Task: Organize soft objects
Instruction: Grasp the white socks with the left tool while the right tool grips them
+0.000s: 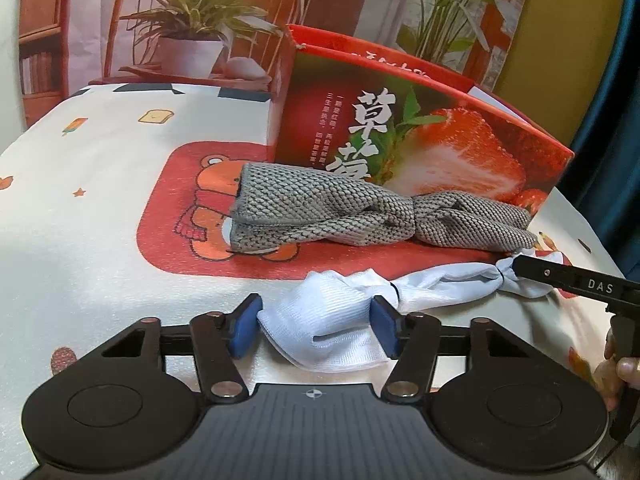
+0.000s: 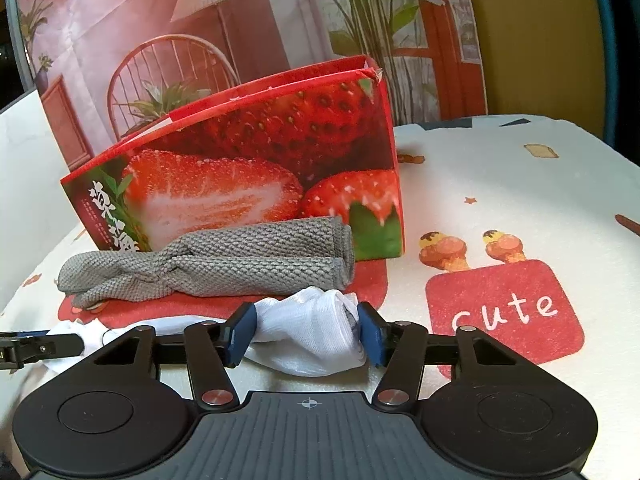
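The tablecloth, printed with bears and ice creams, covers the whole work surface; on it, at about 12 o'clock from both grippers, stands the open strawberry box, its top rim facing up; just in front of the box, touching or nearly touching its printed face, lies the grey knitted cloth, rolled and twisted into a long bundle; nearer still, between that bundle and the grippers, lies the white cloth, stretched into a rope across the table.

The left gripper has its blue pads spread around one bunched end of the white cloth, at 12 o'clock close in, and whether the pads actually pinch is hard to tell; they look released around it. The right gripper sits likewise around the opposite bunched end, pads wide, touching the fabric on its right side; its tip appears in the left view at 3 o'clock, seemingly pinching the far end.

The step in hand looks like gathering the white cloth by both ends; the next move probably calls for a firm closing of both grippers, then folding the ends together and lifting toward the box at 12 o'clock, taking care not to drag the grey bundle.
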A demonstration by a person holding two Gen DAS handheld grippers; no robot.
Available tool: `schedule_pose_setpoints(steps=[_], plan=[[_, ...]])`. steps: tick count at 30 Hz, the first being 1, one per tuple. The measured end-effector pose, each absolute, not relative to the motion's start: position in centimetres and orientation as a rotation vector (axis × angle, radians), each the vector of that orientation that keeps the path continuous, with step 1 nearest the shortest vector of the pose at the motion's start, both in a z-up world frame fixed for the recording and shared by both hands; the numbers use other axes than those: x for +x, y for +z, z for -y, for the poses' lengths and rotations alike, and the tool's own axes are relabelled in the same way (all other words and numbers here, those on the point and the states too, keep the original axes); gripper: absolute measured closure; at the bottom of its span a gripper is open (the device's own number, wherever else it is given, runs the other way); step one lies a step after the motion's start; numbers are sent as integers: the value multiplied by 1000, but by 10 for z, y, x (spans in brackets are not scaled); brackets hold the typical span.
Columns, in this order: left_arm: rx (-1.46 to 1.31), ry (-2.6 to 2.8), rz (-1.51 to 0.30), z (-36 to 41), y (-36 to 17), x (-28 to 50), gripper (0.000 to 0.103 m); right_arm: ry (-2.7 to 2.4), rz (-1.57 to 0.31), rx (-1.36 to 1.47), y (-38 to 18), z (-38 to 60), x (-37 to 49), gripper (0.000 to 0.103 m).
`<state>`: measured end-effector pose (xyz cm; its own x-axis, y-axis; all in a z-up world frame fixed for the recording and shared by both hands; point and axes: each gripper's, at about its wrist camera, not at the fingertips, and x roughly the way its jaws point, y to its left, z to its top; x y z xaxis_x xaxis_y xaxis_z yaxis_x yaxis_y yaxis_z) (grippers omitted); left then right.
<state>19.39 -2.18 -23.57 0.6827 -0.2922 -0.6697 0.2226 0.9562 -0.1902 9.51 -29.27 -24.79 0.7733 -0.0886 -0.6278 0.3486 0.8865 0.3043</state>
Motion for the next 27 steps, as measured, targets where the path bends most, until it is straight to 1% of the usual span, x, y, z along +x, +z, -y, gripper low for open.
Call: schedule_pose_setpoints(steps=[3, 7, 9, 11, 14, 15, 19, 24, 27], plan=[[-88, -301, -767, 23, -236, 193, 50, -243, -649, 425, -248, 293, 95, 54], [-84, -308, -766, 23, -236, 193, 53, -239, -654, 419, -248, 292, 95, 57], [-88, -317, -767, 23, -237, 193, 58, -236, -656, 417, -248, 291, 96, 58], [-85, -320, -766, 22, -237, 193, 59, -231, -657, 417, -248, 290, 96, 60], [-86, -321, -763, 21, -238, 194, 60, -219, -658, 413, -248, 289, 96, 69], [-90, -323, -764, 21, -238, 194, 63, -212, -660, 410, -248, 288, 96, 72], [-97, -331, -767, 19, -238, 194, 67, -190, -660, 395, -247, 284, 96, 79], [-106, -354, -774, 21, -238, 192, 78, -181, -649, 370, -244, 279, 95, 83], [-100, -359, -770, 22, -236, 190, 79, -176, -641, 343, -242, 275, 93, 85]])
